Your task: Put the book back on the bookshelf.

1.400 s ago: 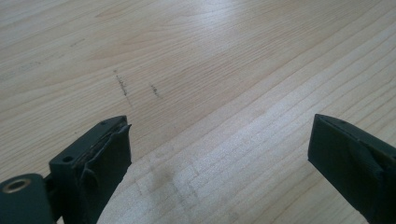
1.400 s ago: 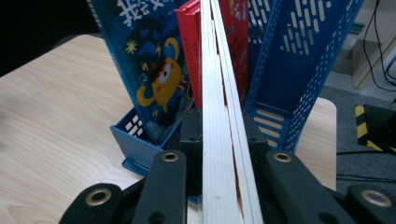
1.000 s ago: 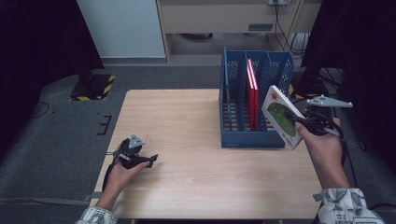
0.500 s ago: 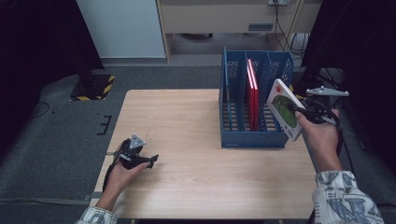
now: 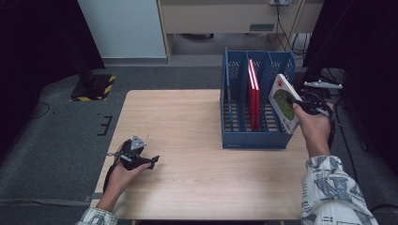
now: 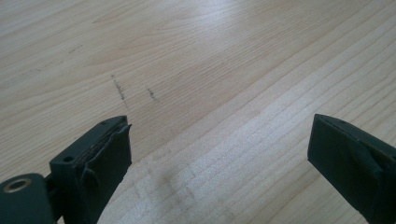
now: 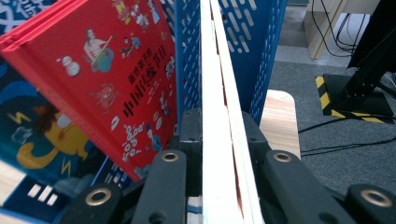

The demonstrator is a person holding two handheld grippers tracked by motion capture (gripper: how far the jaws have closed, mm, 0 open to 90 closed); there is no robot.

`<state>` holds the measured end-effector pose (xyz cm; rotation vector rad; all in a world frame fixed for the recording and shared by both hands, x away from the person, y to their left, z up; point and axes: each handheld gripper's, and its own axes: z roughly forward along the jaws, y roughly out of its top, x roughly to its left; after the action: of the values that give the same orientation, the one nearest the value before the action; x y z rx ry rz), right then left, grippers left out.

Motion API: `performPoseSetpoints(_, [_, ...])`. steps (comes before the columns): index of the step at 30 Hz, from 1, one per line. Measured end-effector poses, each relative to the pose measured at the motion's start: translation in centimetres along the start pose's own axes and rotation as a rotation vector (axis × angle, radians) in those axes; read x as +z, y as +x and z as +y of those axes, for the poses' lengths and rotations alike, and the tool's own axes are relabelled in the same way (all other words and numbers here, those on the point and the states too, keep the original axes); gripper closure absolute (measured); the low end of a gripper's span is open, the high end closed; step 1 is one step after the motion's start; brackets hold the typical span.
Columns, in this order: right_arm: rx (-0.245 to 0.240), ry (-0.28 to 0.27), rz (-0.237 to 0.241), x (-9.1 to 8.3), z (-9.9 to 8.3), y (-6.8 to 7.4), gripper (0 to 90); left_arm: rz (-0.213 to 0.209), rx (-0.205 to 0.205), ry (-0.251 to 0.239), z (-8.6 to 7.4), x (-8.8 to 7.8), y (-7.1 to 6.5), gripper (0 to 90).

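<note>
A blue slotted file rack (image 5: 234, 98) stands at the right of the wooden table (image 5: 187, 122), with a red book (image 5: 254, 96) upright in a middle slot. My right gripper (image 5: 296, 103) is shut on a white book with a green picture (image 5: 283, 101), holding it tilted just outside the rack's right wall. In the right gripper view the white book (image 7: 215, 93) runs edge-on between the jaws of the right gripper (image 7: 217, 123), with the red book (image 7: 107, 79) to its left. My left gripper (image 5: 152, 161) rests low at the table's front left, open over bare wood (image 6: 187, 56).
A blue-covered book (image 7: 28, 126) leans beside the red one in the rack. A yellow-and-black striped base (image 5: 96, 86) sits on the grey floor at the left. Cables (image 5: 286, 23) hang behind the rack, and dark curtains close both sides.
My right hand has carried the white book away from the person and closer along the rack's right side. The left hand and its gripper have stayed put.
</note>
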<state>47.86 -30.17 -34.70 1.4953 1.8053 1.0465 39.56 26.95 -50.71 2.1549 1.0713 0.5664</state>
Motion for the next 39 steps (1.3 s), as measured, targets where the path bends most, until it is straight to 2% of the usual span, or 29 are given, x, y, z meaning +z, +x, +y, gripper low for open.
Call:
performPoseSetpoints(3, [0.016, 0.002, -0.002, 0.5, 0.1, 0.1, 76.7, 0.002, 0.002, 0.000, 0.0, 0.0, 0.0, 5.4])
performPoseSetpoints(12, [0.009, 0.009, -0.019, 1.8, 0.6, 0.4, 76.7, 0.003, 0.009, -0.002, 0.2, -0.1, -0.3, 5.5])
performPoseSetpoints(23, [0.020, 0.028, -0.068, 3.2, 0.9, -0.5, 76.7, -0.004, 0.010, -0.018, 0.2, -0.2, -0.2, 5.2])
performPoseSetpoints(30, [0.038, 0.020, -0.070, 4.3, 0.8, -0.9, 76.7, -0.007, 0.005, -0.007, 0.1, 0.0, -0.2, 4.8])
performPoseSetpoints(39, [0.015, 0.016, -0.085, 5.3, 0.5, -0.5, 76.6, -0.003, 0.004, 0.011, 0.0, 0.3, -0.2, 4.7])
